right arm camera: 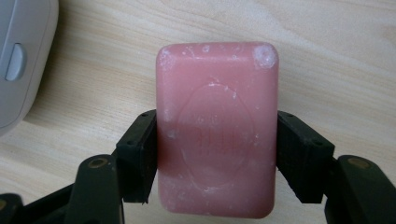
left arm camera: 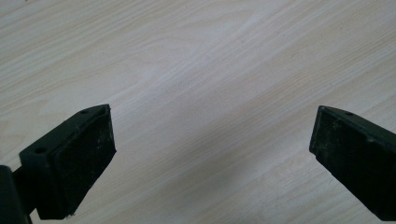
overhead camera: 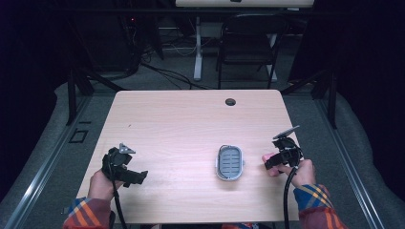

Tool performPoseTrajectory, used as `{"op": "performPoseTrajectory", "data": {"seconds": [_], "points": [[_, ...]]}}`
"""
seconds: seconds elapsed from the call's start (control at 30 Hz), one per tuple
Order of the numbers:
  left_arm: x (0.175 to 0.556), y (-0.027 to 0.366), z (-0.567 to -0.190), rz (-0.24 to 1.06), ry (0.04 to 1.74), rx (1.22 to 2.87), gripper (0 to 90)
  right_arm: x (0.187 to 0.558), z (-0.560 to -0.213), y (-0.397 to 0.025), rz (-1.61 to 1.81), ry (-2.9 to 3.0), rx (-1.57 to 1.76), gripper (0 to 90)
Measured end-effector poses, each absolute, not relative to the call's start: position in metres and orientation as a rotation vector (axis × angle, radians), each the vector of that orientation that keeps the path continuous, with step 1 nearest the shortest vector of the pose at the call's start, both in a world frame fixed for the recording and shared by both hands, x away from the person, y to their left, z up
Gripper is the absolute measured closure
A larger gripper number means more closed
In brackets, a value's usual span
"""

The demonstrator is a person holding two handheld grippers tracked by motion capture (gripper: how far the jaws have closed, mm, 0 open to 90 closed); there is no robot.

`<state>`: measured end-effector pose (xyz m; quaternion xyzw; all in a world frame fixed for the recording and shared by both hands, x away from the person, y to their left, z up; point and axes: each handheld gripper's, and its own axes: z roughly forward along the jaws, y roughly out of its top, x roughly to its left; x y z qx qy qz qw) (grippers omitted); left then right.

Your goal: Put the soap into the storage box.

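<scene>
Gripping done: right gripper point(right arm camera: 217, 154) jaws clamped on soap point(right arm camera: 217, 130), right of dish point(overhead camera: 229, 162) (empty, mid-table). Left gripper point(left arm camera: 212, 154) jaws apart, idle at near left. Remaining: carry soap into dish.

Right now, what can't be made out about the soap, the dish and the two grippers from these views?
- Pink soap, right gripper view: embossed lettering too faint to read; its lower end is cut by the bottom edge.
- Soap dish, right gripper view: cut off by the left edge.
- Right gripper, high view: the grip on the soap is too small to judge.
- Left gripper, left gripper view: jaws run past the bottom edge.
</scene>
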<state>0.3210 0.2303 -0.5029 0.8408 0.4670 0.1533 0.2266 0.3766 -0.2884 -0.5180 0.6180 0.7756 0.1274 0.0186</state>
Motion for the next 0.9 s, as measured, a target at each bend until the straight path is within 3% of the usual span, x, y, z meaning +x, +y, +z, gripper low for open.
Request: {"op": "performPoseTrajectory", "data": {"seconds": [0.9], "points": [[0.32,0.23,-0.504,0.431,1.292,2.317,0.1,0.38,-0.483,-0.267,0.427,2.469,1.774,36.6]]}}
